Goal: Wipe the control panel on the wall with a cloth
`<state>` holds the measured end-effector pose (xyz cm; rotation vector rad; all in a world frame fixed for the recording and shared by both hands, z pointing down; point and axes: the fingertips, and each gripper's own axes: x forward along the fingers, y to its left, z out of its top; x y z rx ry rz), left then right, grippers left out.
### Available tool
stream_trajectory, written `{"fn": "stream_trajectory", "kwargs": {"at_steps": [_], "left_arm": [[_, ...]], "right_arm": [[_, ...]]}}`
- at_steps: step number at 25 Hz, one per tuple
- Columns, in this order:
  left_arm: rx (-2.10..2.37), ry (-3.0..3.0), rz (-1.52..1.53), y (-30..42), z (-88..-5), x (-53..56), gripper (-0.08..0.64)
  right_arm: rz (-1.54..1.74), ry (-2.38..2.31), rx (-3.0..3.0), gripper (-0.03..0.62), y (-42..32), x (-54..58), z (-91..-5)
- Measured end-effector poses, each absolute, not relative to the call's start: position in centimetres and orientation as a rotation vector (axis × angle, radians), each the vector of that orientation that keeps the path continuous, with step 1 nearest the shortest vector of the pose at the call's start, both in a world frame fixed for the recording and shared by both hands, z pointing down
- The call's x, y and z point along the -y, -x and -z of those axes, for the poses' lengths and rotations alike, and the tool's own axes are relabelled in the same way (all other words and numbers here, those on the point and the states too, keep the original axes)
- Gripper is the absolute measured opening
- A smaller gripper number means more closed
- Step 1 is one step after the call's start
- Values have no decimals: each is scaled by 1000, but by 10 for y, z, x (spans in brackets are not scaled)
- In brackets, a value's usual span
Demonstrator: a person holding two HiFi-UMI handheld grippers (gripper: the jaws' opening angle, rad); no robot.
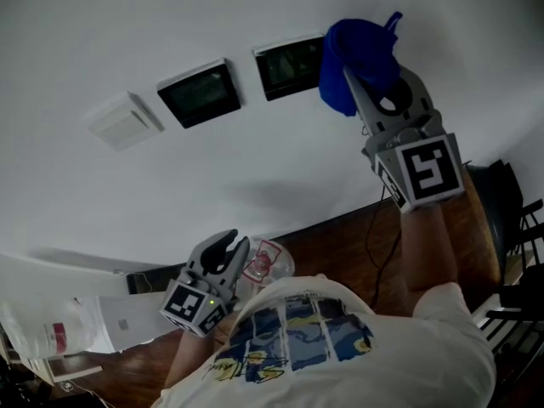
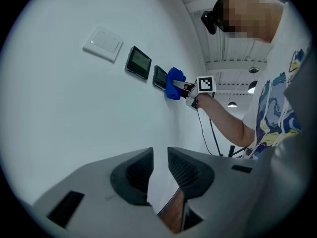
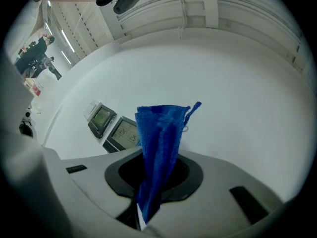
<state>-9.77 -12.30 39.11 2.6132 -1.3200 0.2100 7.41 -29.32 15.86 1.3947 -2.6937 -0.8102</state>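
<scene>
Facing a plain white wall (image 1: 280, 168), you hold a gripper in each hand. Your right gripper (image 1: 353, 79) is raised high on the right, its jaws clamped on a bunched blue cloth (image 1: 359, 51). Your left gripper (image 1: 228, 246) hangs low on the left, well apart from the wall fittings, its jaws nearly together with a narrow gap and nothing between them. The cloth sits against the right edge of the right-hand control panel (image 1: 289, 65), a dark screen in a pale frame. A second dark panel (image 1: 201, 93) is mounted just left of it, and a white switch plate (image 1: 125, 121) lies farther left.
</scene>
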Motion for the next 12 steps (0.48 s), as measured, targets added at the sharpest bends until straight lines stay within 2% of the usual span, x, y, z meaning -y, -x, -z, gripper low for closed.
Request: {"fn": "stream_trajectory", "kwargs": {"at_steps": [5, 12], "left_arm": [[1327, -2613, -221, 93, -389, 122, 74], [1350, -2624, -216, 111, -388, 112, 74]], "right_arm": [[720, -1470, 2644, 75, -93, 307, -170], [829, -1423, 2696, 75, -75, 267, -152]]}}
